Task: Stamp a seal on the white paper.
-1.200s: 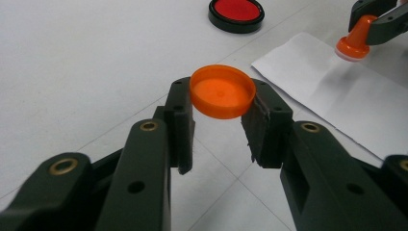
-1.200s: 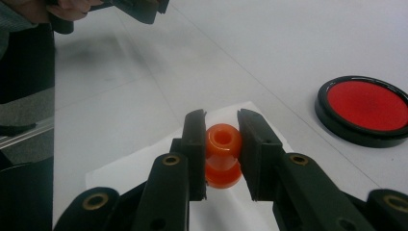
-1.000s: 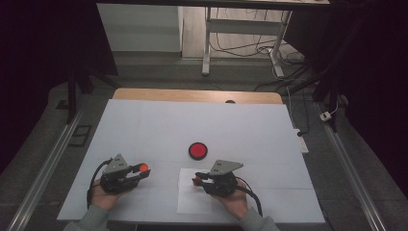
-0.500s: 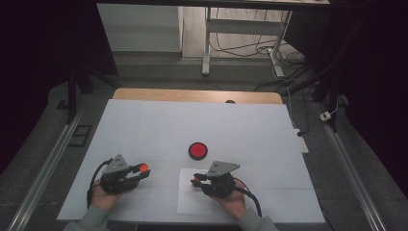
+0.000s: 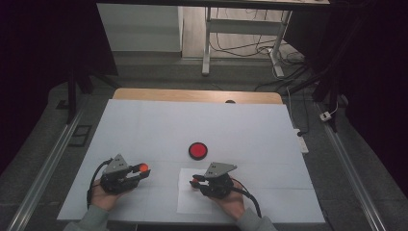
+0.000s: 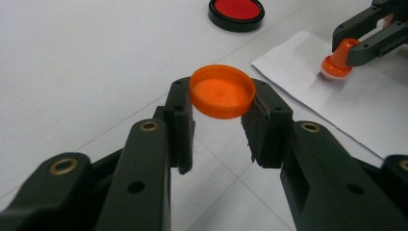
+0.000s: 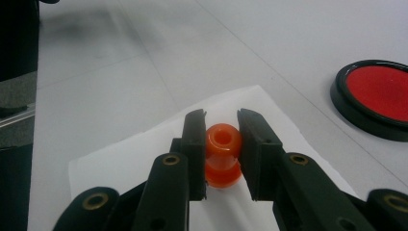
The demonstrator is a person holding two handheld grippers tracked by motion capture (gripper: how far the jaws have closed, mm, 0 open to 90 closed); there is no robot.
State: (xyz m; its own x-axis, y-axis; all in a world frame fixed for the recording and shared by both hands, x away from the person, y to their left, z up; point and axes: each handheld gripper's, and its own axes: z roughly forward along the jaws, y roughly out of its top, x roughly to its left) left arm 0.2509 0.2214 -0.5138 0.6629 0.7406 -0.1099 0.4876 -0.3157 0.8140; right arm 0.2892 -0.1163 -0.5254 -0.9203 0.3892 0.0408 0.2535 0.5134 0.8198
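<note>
While the left gripper (image 6: pixel 219 127) pinches an orange cap (image 6: pixel 222 91), the right gripper (image 7: pixel 222 144) clamps an orange stamp (image 7: pixel 223 155) on paper (image 7: pixel 144 159).

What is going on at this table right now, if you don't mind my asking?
A person is working with a gripper in each hand. The left gripper holds an orange cap above the table. The right gripper is shut on an orange stamp, whose base is on or just above a sheet of paper. A red ink pad lies open farther out on the table. It looks like stamping is under way.
</note>
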